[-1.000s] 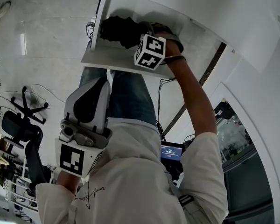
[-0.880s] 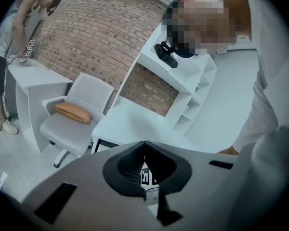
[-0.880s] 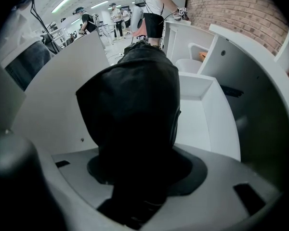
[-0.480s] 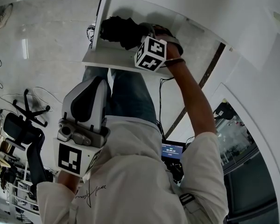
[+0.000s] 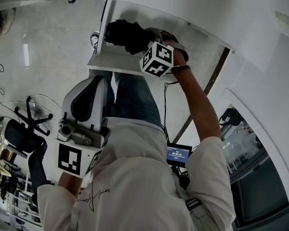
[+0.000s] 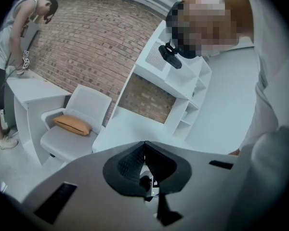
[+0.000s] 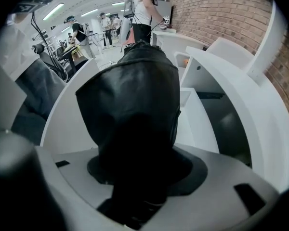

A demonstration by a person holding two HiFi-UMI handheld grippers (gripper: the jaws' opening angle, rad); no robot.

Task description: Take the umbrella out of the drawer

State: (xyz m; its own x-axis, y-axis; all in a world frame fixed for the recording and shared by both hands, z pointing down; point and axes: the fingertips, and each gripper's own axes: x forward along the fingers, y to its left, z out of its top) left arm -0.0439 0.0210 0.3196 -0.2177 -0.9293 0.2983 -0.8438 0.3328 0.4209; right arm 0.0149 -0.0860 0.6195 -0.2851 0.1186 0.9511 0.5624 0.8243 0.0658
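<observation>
A black folded umbrella (image 5: 125, 32) hangs over the open white drawer (image 5: 111, 61) at the top of the head view. My right gripper (image 5: 143, 38) points steeply down and is shut on it. In the right gripper view the umbrella (image 7: 130, 105) fills the space between the jaws, with the drawer's white wall (image 7: 202, 119) beside it. My left gripper (image 5: 92, 83) hangs low at the left, away from the drawer, near the person's body. Its dark pads (image 6: 135, 160) meet in a line with nothing between them.
A black office chair (image 5: 19, 134) and loose cables lie on the floor at the left. A small lit screen (image 5: 178, 154) sits under the right arm. The left gripper view shows a white chair with an orange cushion (image 6: 72, 124), a white desk and a standing person (image 6: 9, 66).
The right gripper has risen a little with the umbrella in it. The left gripper has also come up slightly.
</observation>
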